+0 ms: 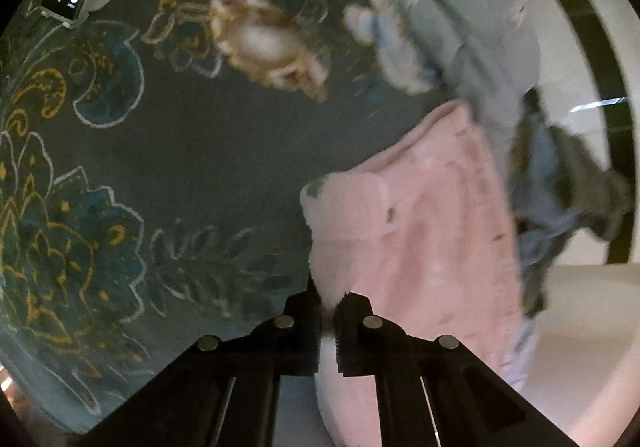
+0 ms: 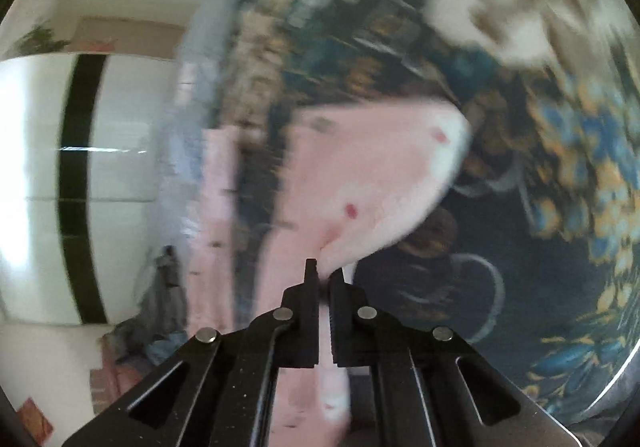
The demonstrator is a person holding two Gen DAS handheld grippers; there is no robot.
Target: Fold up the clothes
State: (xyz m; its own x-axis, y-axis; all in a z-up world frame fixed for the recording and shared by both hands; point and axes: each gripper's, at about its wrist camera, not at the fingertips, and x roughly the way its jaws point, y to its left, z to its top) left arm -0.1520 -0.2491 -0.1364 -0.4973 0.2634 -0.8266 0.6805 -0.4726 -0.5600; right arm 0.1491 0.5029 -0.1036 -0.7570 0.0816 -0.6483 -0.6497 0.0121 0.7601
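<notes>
Both grippers clamp the pink cloth: left gripper (image 1: pixel 329 311) pinches its fuzzy near edge, right gripper (image 2: pixel 324 279) pinches another corner, and the cloth (image 1: pixel 420 215) hangs off them above the patterned bedspread (image 1: pixel 180 151). Both bites look thin, right at the hem, so the plush fabric could slip out under tension or if the hands pull apart unevenly. Right view is blurred, so I'd guess, not swear, that the grip there is equally shallow.
</notes>
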